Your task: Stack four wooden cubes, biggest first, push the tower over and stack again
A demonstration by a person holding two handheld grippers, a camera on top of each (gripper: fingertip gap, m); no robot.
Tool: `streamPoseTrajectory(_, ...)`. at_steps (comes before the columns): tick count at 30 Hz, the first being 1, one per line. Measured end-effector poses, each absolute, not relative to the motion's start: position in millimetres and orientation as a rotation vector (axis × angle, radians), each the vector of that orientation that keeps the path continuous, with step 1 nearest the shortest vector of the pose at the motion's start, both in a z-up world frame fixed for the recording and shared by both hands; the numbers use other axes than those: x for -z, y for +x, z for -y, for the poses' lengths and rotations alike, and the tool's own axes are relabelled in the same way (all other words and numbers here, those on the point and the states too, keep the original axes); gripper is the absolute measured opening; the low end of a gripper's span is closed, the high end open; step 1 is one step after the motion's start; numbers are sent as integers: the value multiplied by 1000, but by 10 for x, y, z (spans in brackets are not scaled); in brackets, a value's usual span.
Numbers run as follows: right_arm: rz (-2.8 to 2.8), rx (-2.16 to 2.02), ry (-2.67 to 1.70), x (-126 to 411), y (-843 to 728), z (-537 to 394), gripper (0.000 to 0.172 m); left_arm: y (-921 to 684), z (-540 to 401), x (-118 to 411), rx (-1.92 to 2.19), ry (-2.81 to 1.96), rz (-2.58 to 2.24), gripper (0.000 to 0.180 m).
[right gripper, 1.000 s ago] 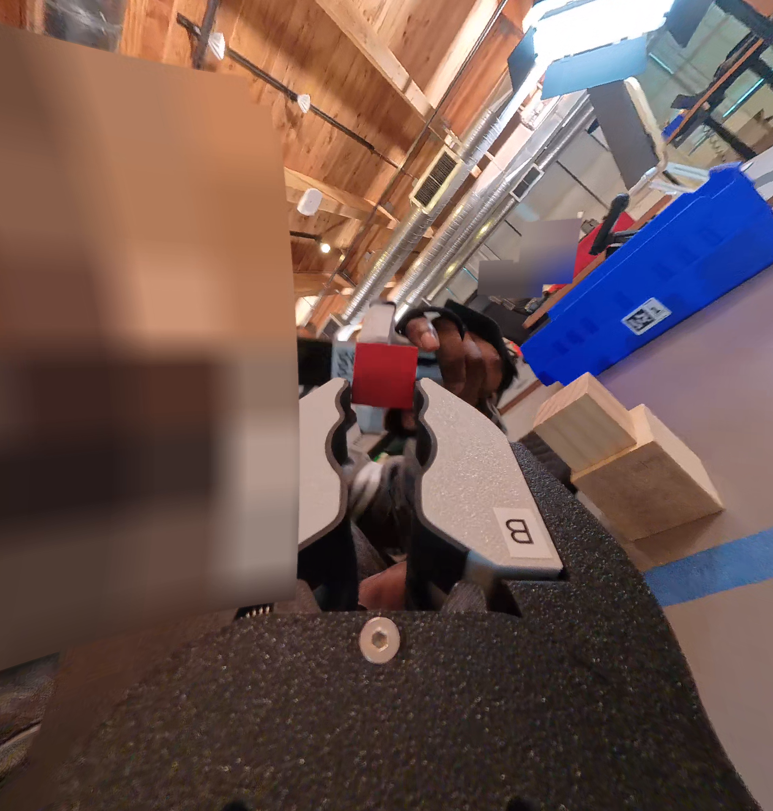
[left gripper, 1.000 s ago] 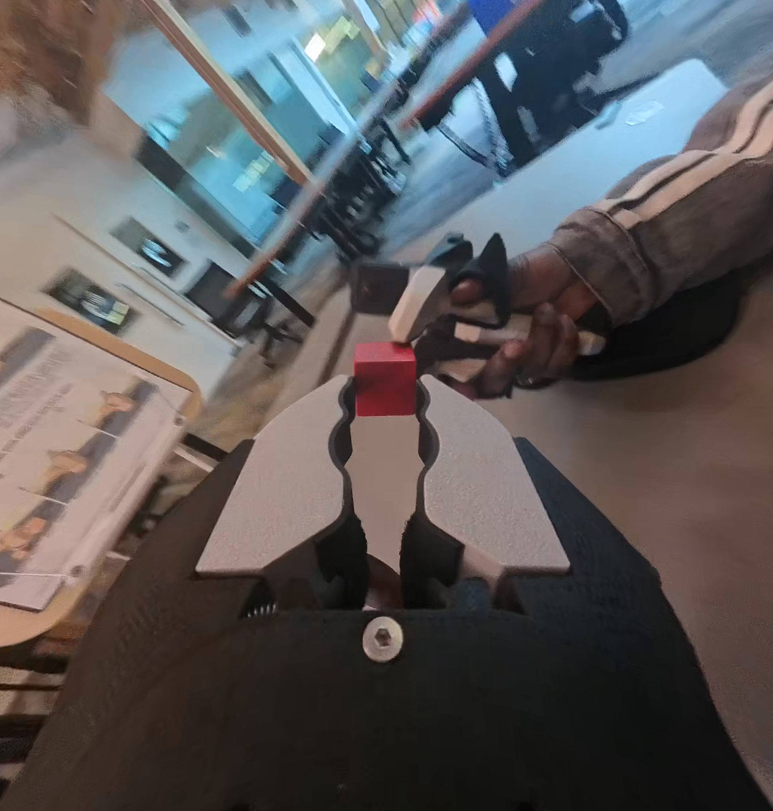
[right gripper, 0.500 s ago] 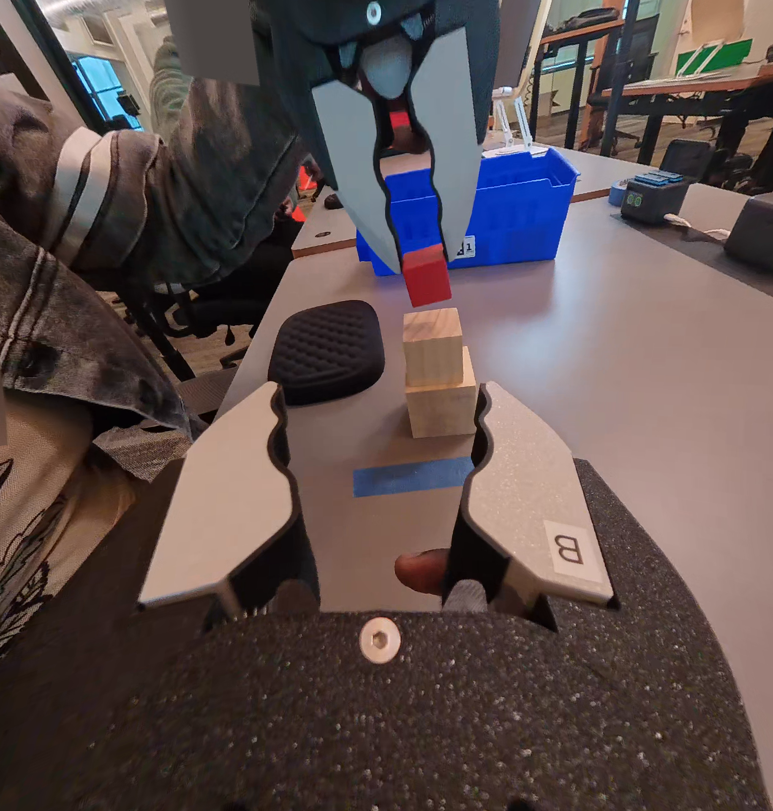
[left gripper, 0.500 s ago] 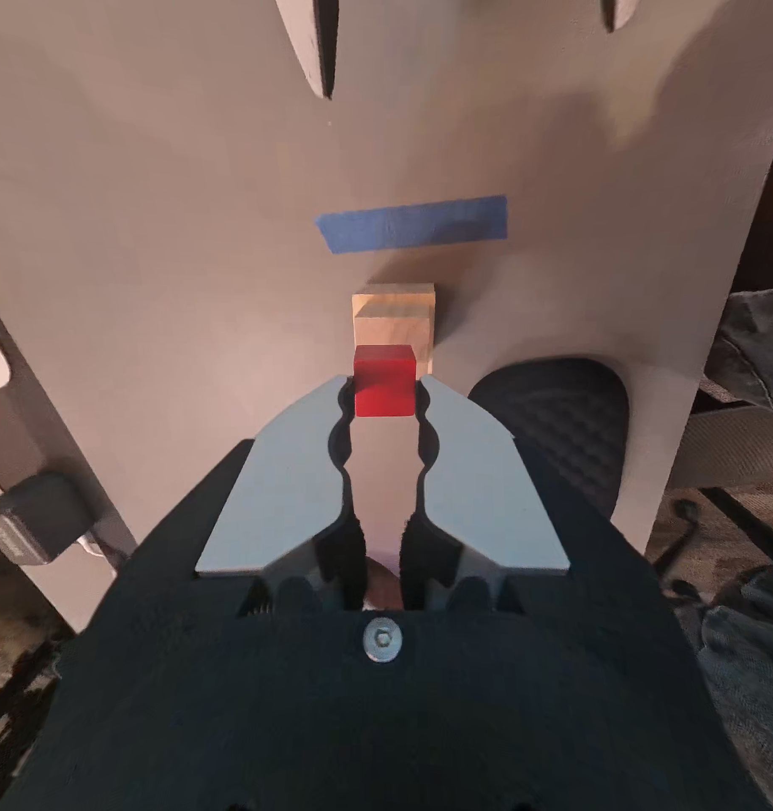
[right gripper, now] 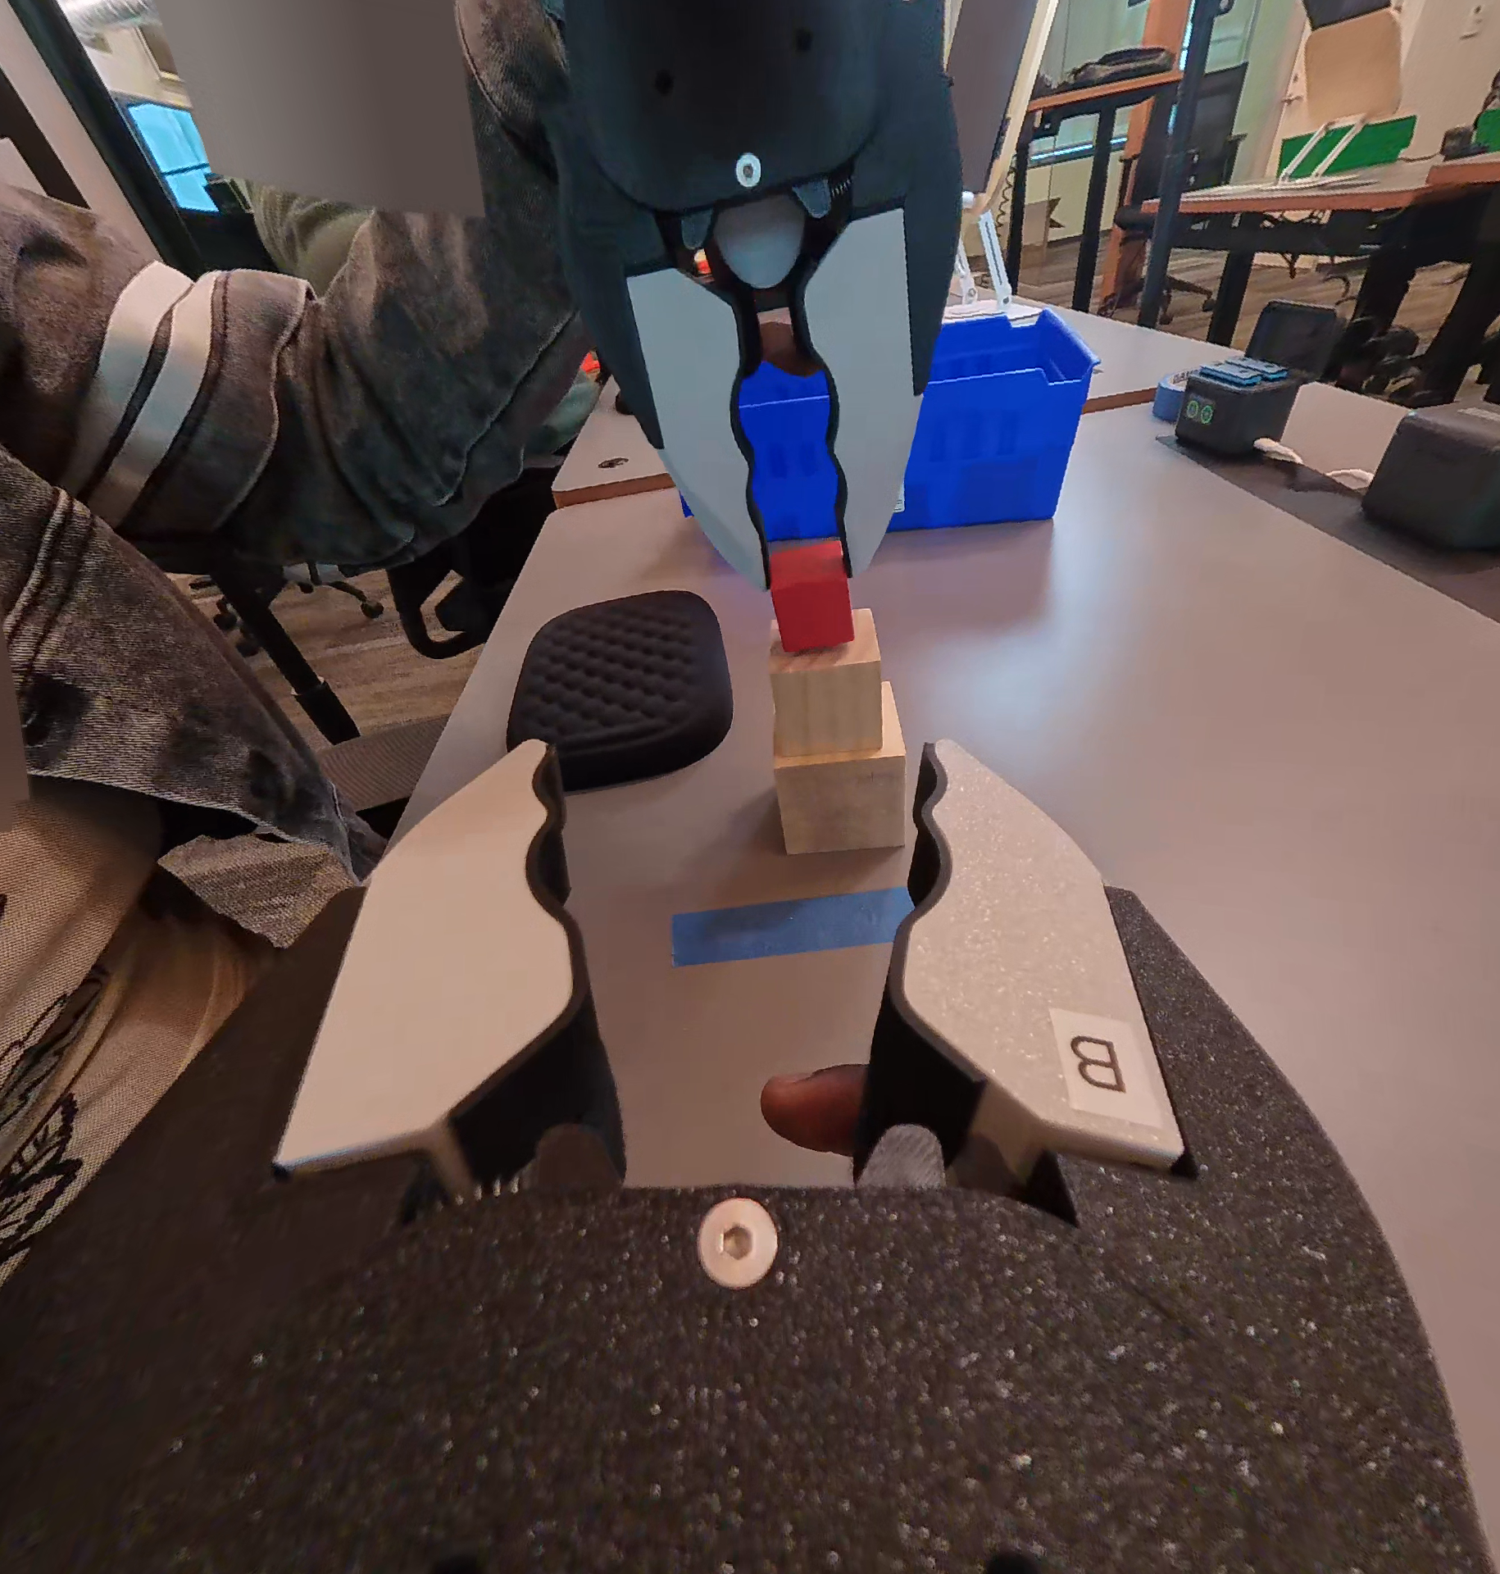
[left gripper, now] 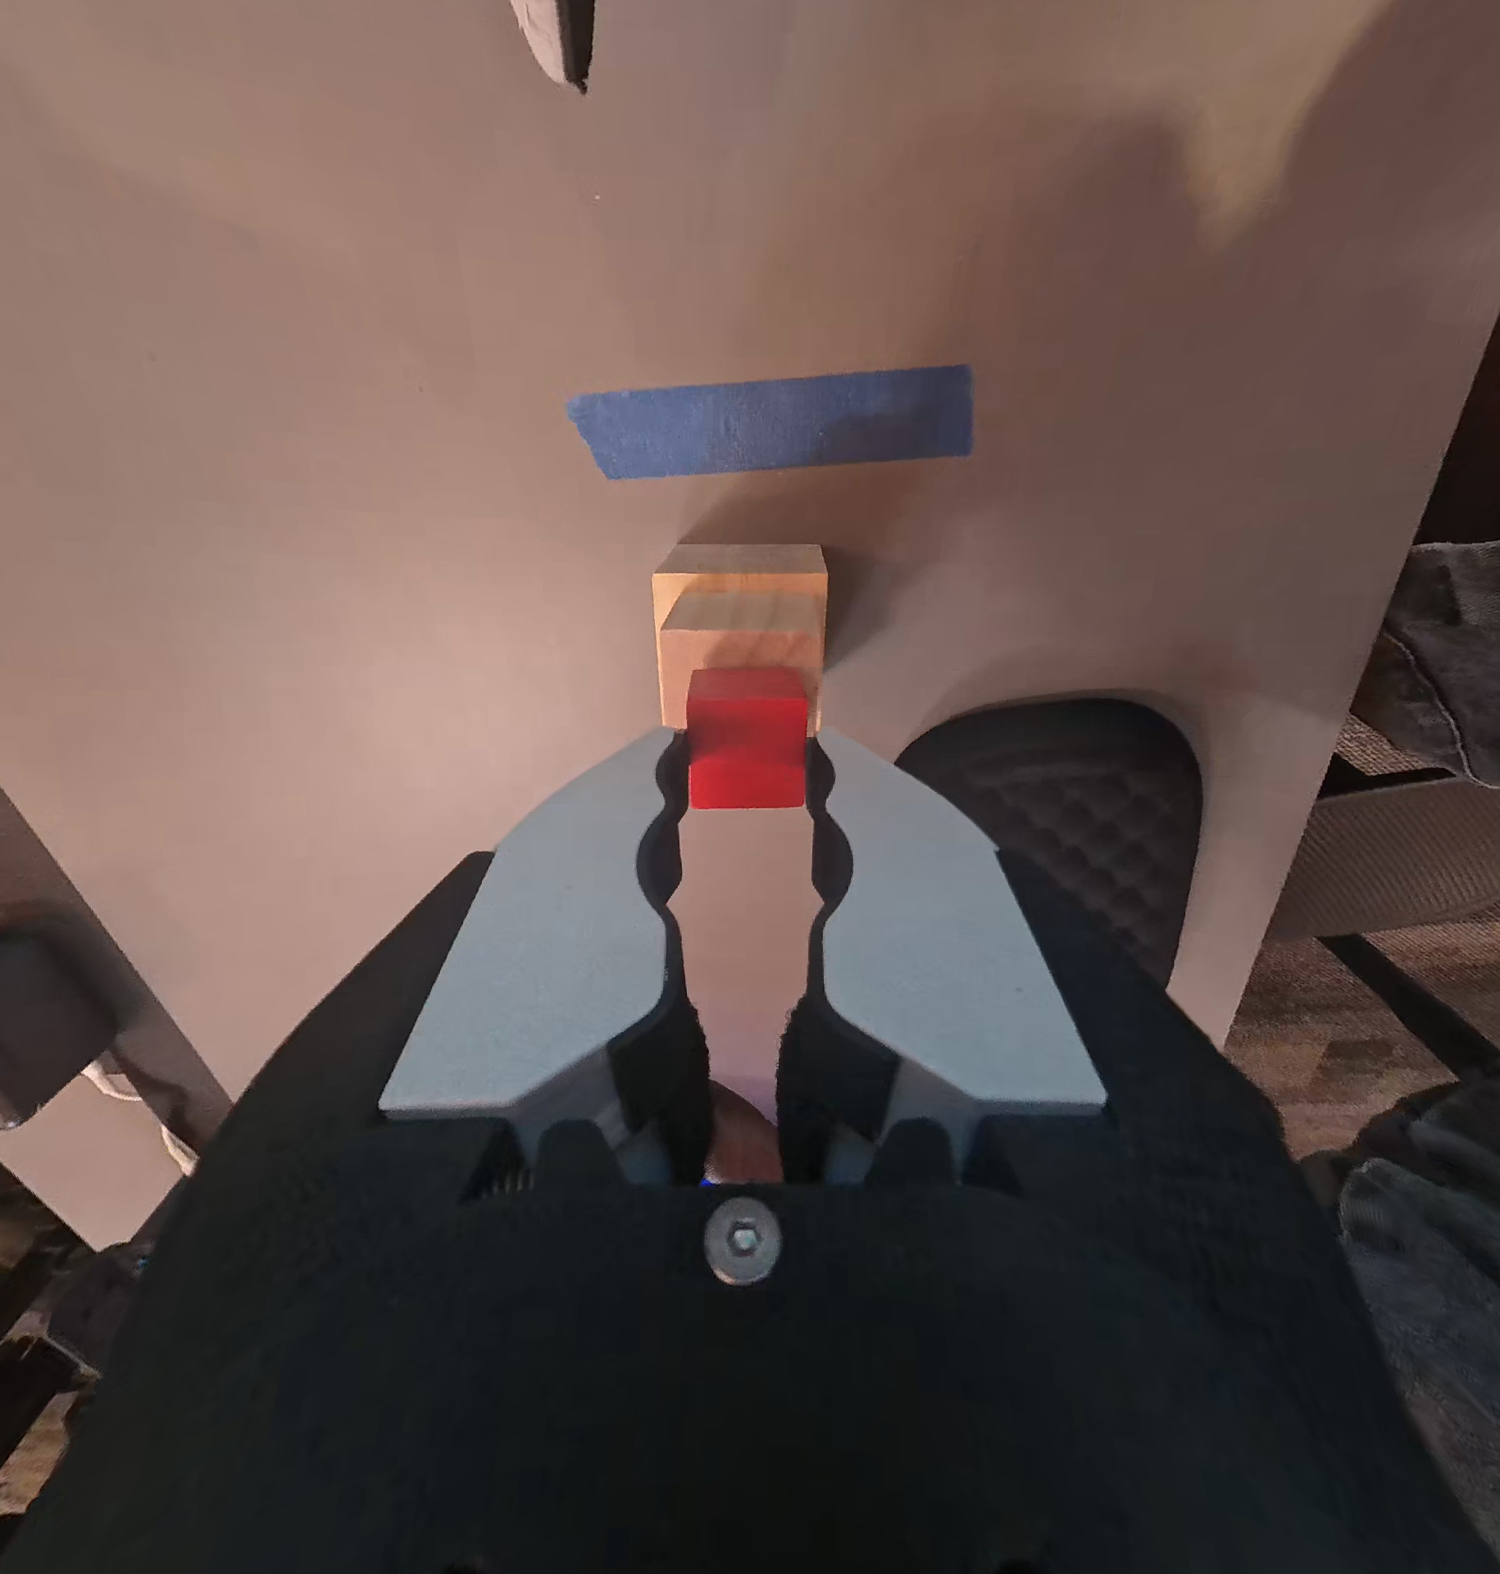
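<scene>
- Black quilted pad [right gripper: 619, 686]: lies on the grey table [right gripper: 1198, 724] just left of the two-cube tower and plays no part in the coming move.
- Left gripper [right gripper: 802, 558]: comes down from above the tower, its pads pinching the red cube [right gripper: 812, 600] at both sides.
- Red cube: sits directly over the smaller pale wooden cube [right gripper: 825, 703], which rests on the bigger pale wooden cube [right gripper: 840, 801]. It leans slightly, and I cannot tell whether its underside touches yet.
- Blue tape strip [right gripper: 789, 926]: on the table just on the near side of the tower.
- Right gripper [right gripper: 734, 818]: low, near the tower's base, fingers spread wide and holding nothing; the left gripper is the closer one to the tower top.
- Fourth cube: not visible in either view.
</scene>
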State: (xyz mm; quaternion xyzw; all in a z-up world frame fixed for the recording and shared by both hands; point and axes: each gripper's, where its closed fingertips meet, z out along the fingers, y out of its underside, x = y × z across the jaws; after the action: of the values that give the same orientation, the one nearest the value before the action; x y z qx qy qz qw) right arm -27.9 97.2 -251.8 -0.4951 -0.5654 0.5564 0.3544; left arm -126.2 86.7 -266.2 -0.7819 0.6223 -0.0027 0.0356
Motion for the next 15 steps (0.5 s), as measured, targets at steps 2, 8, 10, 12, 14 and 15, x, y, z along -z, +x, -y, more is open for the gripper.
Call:
streamPoseTrajectory(2, 1456, -1442, -1279, 2508, -274, -976, 78, -1257, -869, 2670, 17, -2397, -1915, 26)
streamPoseTrajectory(8, 1455, -1450, -1274, 2496, -265, -972, 78, -1269, -881, 2674, 10, -2378, -1911, 32)
streamPoseTrajectory(10, 1457, -1451, -1272, 2494, -262, -969, 78, -1282, -912, 2635, -9, -2361, -1873, 38)
streamPoseTrajectory(12, 1452, -1452, -1269, 2483, -254, -976, 78, -1209, -1011, 2516, 5, -2266, -1741, 45)
streamPoseTrajectory(14, 1441, -1439, -1274, 2477, -243, -1008, 78, -984, -1164, 2276, 112, -2042, -1489, 54)
streamPoseTrajectory(15, 1431, -1432, -1278, 2474, -238, -1031, 78, -858, -1223, 2088, 194, -1882, -1329, 57)
